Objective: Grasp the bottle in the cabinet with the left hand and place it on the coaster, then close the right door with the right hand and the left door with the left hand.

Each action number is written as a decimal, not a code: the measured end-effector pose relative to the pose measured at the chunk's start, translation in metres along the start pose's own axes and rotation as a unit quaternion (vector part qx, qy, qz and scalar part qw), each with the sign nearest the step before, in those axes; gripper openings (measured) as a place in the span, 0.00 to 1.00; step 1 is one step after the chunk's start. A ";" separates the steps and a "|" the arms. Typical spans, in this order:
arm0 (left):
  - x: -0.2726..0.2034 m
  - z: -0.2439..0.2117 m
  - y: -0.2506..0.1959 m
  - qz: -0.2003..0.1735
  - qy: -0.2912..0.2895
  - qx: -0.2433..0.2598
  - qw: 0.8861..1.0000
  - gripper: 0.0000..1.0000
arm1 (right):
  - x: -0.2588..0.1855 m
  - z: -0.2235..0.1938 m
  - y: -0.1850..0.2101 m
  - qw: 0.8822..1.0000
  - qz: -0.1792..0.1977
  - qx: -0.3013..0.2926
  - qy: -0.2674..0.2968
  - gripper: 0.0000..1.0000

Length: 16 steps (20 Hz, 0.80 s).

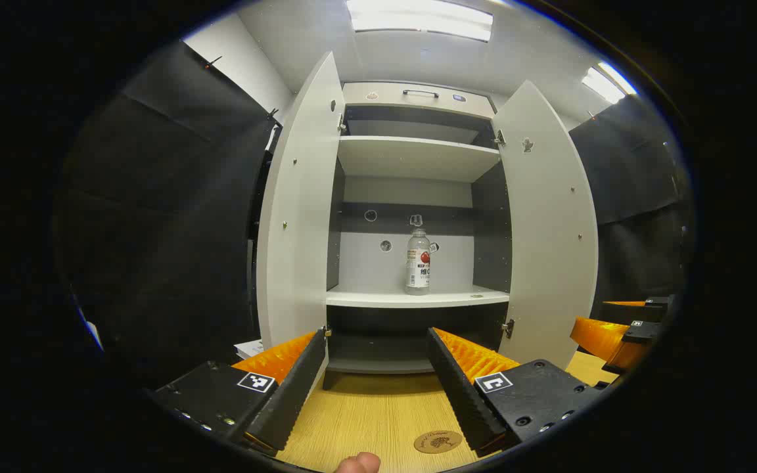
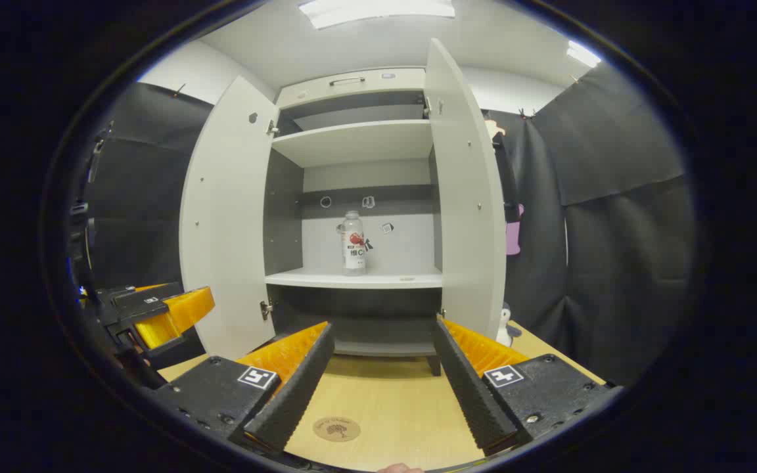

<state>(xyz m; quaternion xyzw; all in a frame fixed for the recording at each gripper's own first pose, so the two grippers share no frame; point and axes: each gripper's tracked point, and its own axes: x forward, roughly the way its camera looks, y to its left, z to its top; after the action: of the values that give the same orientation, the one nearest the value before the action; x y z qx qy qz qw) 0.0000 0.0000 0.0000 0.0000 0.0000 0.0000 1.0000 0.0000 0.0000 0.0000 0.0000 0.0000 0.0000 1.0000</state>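
A clear bottle (image 1: 418, 261) with a red-and-white label stands upright on the middle shelf of a white cabinet (image 1: 418, 297), both doors swung wide. The same bottle (image 2: 353, 244) appears on the shelf in the right gripper view. A round cork coaster (image 1: 438, 441) lies on the wooden tabletop in front of the cabinet, near my left gripper (image 1: 376, 338), which is open and empty, well short of the cabinet. My right gripper (image 2: 384, 328) is also open and empty above the coaster (image 2: 336, 429). The left door (image 1: 299, 203) and right door (image 1: 549, 217) stand open.
The other gripper (image 1: 621, 332) hovers at the right edge of the left gripper view, and at the left edge (image 2: 155, 315) of the right gripper view. A small penguin figure (image 2: 504, 326) stands beside the right door. Black cloth walls close in both sides.
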 end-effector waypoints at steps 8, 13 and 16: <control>0.004 -0.001 0.001 -0.004 0.000 0.001 1.000 0.95 | 0.005 -0.004 0.002 1.000 0.001 0.004 0.005 0.99; 0.008 -0.002 0.002 -0.005 -0.001 0.002 1.000 0.95 | 0.009 -0.004 0.002 1.000 -0.003 0.003 0.008 0.99; 0.010 -0.003 0.003 -0.005 -0.001 0.002 1.000 0.95 | 0.012 -0.003 0.003 1.000 -0.003 0.003 0.007 0.99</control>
<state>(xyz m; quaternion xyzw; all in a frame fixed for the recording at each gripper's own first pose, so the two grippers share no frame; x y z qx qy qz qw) 0.0096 0.0026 -0.0030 0.0018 -0.0006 -0.0051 1.0000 0.0116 0.0028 -0.0034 0.0032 0.0074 -0.0027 1.0000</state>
